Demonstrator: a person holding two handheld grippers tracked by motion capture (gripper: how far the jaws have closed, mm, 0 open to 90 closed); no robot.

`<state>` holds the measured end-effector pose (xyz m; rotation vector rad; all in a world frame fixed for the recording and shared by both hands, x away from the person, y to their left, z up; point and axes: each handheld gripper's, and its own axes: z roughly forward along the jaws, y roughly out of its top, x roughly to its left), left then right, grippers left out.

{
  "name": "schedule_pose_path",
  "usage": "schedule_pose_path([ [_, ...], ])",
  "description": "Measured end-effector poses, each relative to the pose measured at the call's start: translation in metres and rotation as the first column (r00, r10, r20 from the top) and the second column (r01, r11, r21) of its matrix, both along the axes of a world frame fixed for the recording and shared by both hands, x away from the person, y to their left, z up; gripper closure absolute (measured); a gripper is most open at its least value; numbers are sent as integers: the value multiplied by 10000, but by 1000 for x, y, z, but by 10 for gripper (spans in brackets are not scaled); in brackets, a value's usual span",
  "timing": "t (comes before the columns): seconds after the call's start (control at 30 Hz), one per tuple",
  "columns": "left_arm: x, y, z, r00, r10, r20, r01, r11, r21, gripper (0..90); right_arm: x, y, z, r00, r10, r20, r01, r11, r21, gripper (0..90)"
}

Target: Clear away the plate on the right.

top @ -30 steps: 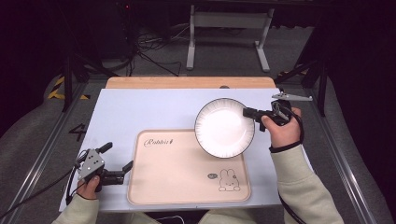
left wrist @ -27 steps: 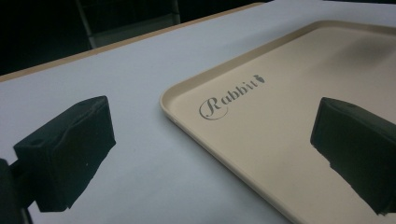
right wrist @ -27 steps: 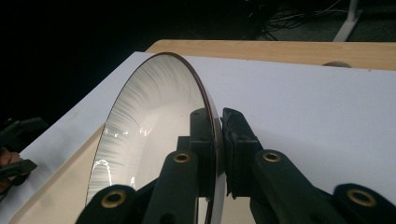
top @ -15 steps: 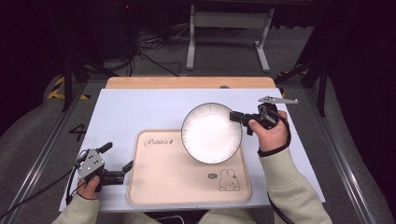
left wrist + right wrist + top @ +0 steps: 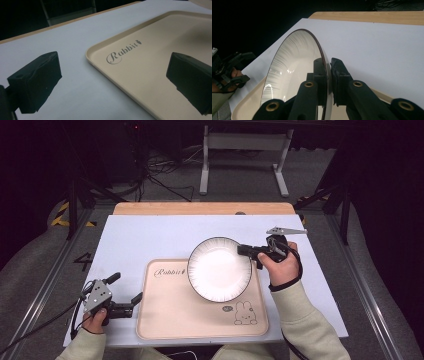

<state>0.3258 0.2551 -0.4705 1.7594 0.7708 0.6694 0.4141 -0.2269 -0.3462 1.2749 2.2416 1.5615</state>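
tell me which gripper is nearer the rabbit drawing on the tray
Right. The right gripper is clamped on the plate rim, just above the rabbit drawing at the tray's near right corner. The left gripper sits off the tray's left edge, jaws open.

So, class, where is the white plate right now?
In the high view, the white plate is right of centre, over the beige tray's upper right corner, its rim clamped by the right gripper.

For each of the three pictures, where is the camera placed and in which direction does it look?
High view: above the person's side, looking forward and down at the white table; both forearms show.
Left gripper view: on the left tool, looking past its open black jaws at the beige plastic tray.
Right gripper view: on the right tool, clamped on the white round plate.
Shared: tray and plate, also in the high view.
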Motion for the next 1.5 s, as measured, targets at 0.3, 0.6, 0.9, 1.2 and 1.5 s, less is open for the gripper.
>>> schedule_pose_path([
  [0.3,0,0,0,10000,-4,5,4,10000,-2,3,0,12,-9,9993,303,-225,-308,9992,-249,834],
  [0.6,0,0,0,10000,-14,2,14,10000,-19,3,1,24,-20,9966,668,-492,-693,9964,-499,833],
  [0.9,0,0,0,10000,-20,14,20,10000,4,3,3,34,-29,9923,931,-822,-987,9929,-671,832],
  [1.2,0,0,0,10000,-6,6,6,10000,17,3,4,44,-39,9848,1288,-1164,-1374,9881,-697,831],
  [1.5,0,0,0,10000,-22,12,22,10000,7,3,7,49,-48,9786,1399,-1512,-1505,9867,-613,829],
])
